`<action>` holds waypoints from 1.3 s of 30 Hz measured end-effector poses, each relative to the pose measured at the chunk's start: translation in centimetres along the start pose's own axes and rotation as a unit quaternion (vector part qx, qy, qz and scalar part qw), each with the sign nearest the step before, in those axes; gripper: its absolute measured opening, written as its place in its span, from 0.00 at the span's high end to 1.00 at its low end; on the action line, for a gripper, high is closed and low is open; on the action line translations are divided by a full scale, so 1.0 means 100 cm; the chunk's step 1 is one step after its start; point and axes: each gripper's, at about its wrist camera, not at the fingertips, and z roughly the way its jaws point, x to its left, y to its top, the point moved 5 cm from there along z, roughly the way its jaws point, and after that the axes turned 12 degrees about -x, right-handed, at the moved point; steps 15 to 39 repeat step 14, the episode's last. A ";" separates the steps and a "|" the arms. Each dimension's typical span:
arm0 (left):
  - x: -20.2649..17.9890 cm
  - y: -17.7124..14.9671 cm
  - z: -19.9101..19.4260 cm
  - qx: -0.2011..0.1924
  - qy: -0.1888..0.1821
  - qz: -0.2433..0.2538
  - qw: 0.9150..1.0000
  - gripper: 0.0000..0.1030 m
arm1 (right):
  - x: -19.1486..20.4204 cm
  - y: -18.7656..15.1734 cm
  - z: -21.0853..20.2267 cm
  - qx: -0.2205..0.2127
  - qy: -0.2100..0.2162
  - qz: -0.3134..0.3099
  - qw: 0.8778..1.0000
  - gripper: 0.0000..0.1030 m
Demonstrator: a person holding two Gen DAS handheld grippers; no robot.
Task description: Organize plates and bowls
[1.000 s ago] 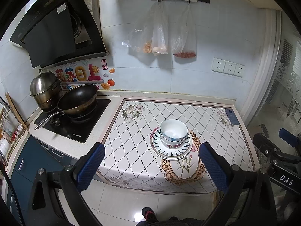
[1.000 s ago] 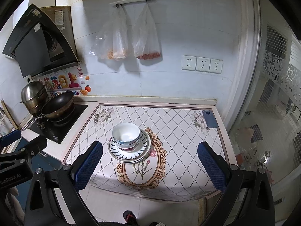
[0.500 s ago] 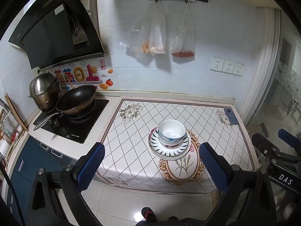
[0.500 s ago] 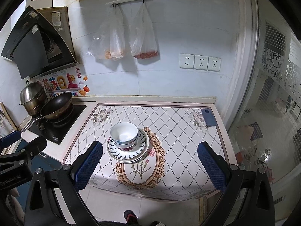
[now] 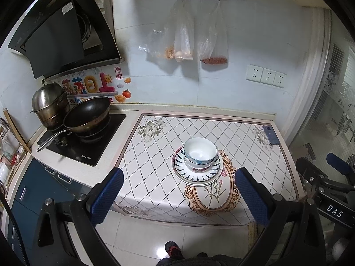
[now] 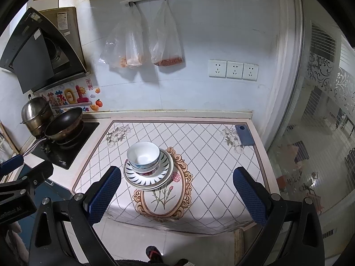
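Note:
A stack of white bowls (image 5: 200,153) sits on stacked patterned plates (image 5: 196,175) in the middle of the counter's tiled-pattern mat. The bowls (image 6: 143,156) and plates (image 6: 148,176) also show in the right wrist view. My left gripper (image 5: 180,196) is open and empty, held back over the counter's front edge, short of the stack. My right gripper (image 6: 177,196) is open and empty, also held back over the front edge, with the stack ahead and to its left. The right gripper body (image 5: 326,190) shows at the right of the left wrist view.
A wok (image 5: 87,115) and a steel pot (image 5: 48,104) stand on the black hob (image 5: 82,141) at left. A blue phone (image 6: 244,135) lies at the counter's back right. Plastic bags (image 5: 184,42) hang on the wall. Floor lies below the front edge.
Both views have drifted slightly: the stack sits a little higher and further left in each frame. Both grippers stay open and the dishes have not moved.

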 end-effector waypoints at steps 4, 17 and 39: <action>0.000 -0.001 0.002 0.002 0.000 0.000 1.000 0.00 | 0.001 0.000 0.003 0.003 0.001 0.000 1.000 0.00; -0.002 -0.001 0.006 0.006 0.002 -0.001 1.000 0.00 | 0.001 -0.001 0.004 0.004 0.001 -0.001 1.000 0.00; -0.002 -0.001 0.006 0.006 0.002 -0.001 1.000 0.00 | 0.001 -0.001 0.004 0.004 0.001 -0.001 1.000 0.00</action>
